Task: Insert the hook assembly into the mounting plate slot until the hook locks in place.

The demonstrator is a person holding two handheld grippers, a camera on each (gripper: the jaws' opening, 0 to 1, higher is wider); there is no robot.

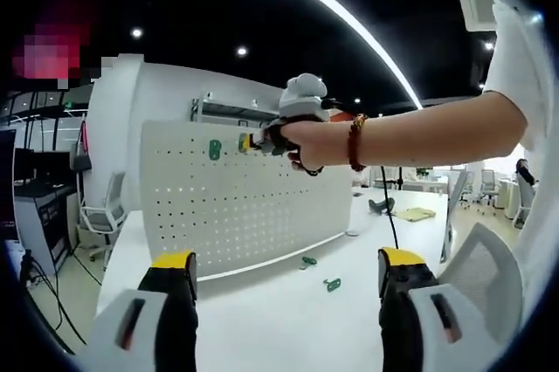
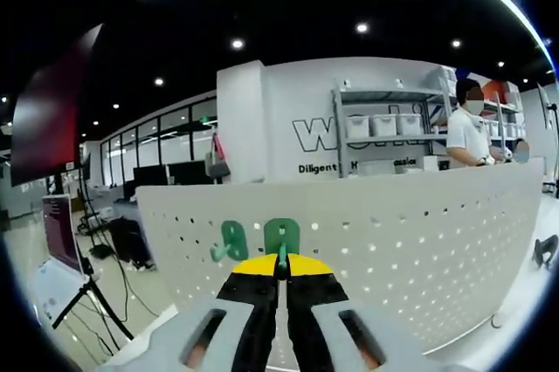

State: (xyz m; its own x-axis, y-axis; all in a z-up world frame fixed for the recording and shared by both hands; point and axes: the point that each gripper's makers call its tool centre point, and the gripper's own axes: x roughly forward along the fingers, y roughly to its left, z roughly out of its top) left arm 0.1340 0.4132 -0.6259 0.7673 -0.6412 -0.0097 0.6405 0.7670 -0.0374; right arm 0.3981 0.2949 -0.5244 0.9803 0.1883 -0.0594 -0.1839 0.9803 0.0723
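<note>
A white perforated mounting plate [image 1: 236, 197] stands upright on the white table [image 1: 288, 320]. One green hook [image 1: 215, 149] hangs near its top. In the right gripper view that hook [image 2: 232, 239] is just left of a second green hook [image 2: 282, 237], which my right gripper [image 2: 281, 265] is shut on, held against the plate [image 2: 419, 232]. Seen from the left gripper view, the right gripper [image 1: 255, 141] reaches in from the right at the plate's top, held by a hand [image 1: 306, 138]. My left gripper [image 1: 284, 267] stands open and low over the table with nothing between its fingers.
Two loose green hooks [image 1: 307, 262] [image 1: 332, 284] lie on the table before the plate. A cable [image 1: 390, 215] hangs from the person's arm. Office chairs [image 1: 103, 210] and shelving [image 2: 384, 132] stand behind the plate, with a person [image 2: 470, 132] at the back right.
</note>
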